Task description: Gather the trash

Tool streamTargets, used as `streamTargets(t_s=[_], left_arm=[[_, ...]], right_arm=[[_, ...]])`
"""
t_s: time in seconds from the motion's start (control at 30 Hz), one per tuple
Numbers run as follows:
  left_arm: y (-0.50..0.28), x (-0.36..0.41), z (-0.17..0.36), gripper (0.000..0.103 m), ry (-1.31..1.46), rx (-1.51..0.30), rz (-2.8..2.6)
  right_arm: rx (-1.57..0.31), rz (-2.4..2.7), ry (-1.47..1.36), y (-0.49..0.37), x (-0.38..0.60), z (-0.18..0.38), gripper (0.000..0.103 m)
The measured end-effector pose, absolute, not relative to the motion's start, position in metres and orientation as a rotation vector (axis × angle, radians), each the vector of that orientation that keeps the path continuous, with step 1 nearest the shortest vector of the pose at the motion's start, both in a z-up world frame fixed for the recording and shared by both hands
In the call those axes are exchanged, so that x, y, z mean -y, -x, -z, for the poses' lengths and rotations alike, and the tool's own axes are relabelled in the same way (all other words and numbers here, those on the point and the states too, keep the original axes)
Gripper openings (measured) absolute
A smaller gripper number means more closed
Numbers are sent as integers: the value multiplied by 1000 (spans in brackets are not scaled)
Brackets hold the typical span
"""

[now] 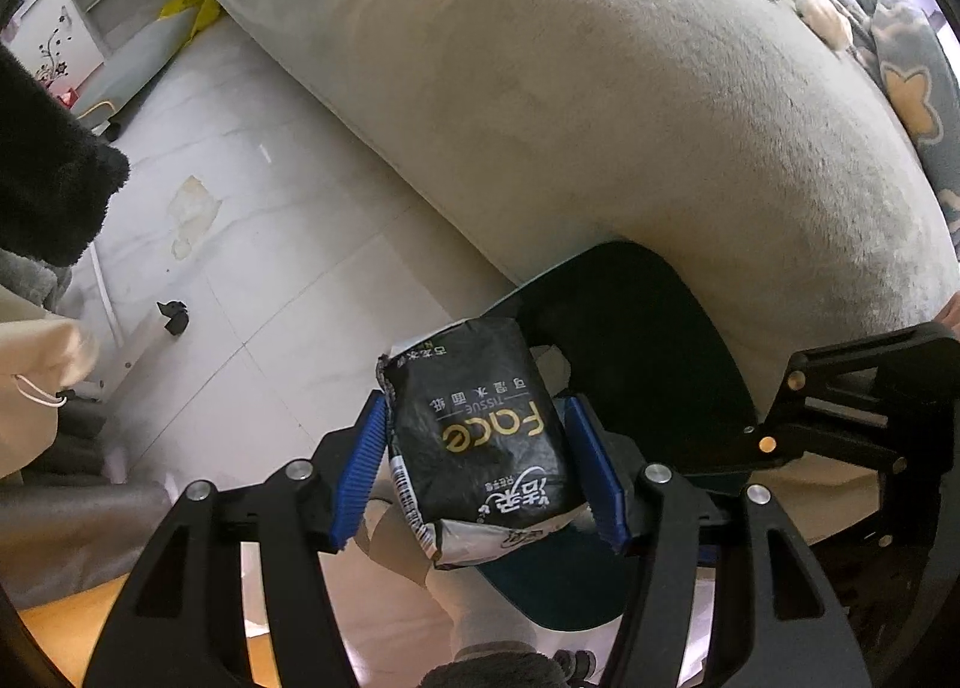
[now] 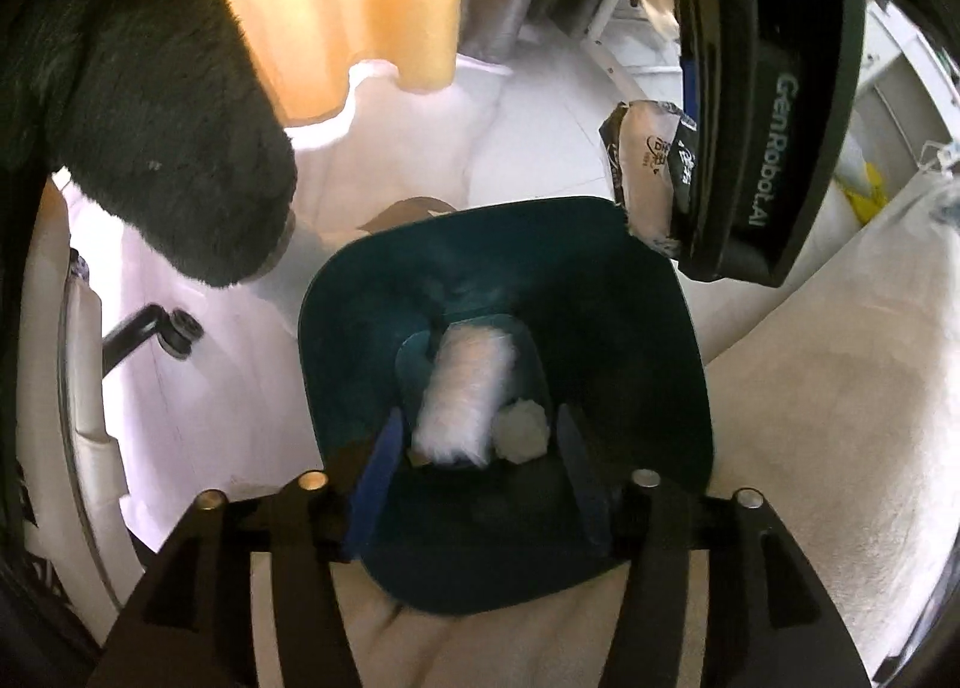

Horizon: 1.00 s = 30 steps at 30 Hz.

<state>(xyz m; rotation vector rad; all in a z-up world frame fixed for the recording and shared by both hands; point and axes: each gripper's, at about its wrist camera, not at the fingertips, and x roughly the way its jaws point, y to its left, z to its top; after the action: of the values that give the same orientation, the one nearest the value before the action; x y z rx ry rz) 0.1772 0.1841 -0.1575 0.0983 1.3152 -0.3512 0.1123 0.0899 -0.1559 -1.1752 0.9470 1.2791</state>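
My left gripper [image 1: 477, 466] is shut on a black tissue pack [image 1: 480, 436] printed "Face", held between its blue pads over the rim of a dark teal trash bin [image 1: 648, 340]. In the right wrist view the pack [image 2: 651, 172] hangs at the bin's far right rim [image 2: 690, 340], still held by the left gripper's body [image 2: 774, 105]. My right gripper [image 2: 477, 478] grips the bin's near wall, one finger inside and one outside. Inside the bin lie a crumpled clear plastic wrapper [image 2: 462, 394] and a white paper wad [image 2: 521, 430].
A large grey sofa cushion [image 1: 570, 99] fills the area behind the bin, with a flowered blanket [image 1: 900, 63] on it. White tiled floor [image 1: 252, 268] lies to the left with a small black scrap [image 1: 173, 316]. A black fuzzy sleeve [image 2: 150, 117] is at left.
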Motion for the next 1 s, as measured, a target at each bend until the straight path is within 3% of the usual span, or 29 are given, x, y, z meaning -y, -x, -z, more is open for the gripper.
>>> streamTargets(t_s=[0.63, 1.0], left_arm=[[-169, -153, 183, 65, -259, -1387, 442], [-162, -139, 198, 83, -362, -1402, 463]], right_arm=[[-961, -1222, 892, -165, -43, 107, 62], [-782, -1007, 744, -207, -9, 59, 62]])
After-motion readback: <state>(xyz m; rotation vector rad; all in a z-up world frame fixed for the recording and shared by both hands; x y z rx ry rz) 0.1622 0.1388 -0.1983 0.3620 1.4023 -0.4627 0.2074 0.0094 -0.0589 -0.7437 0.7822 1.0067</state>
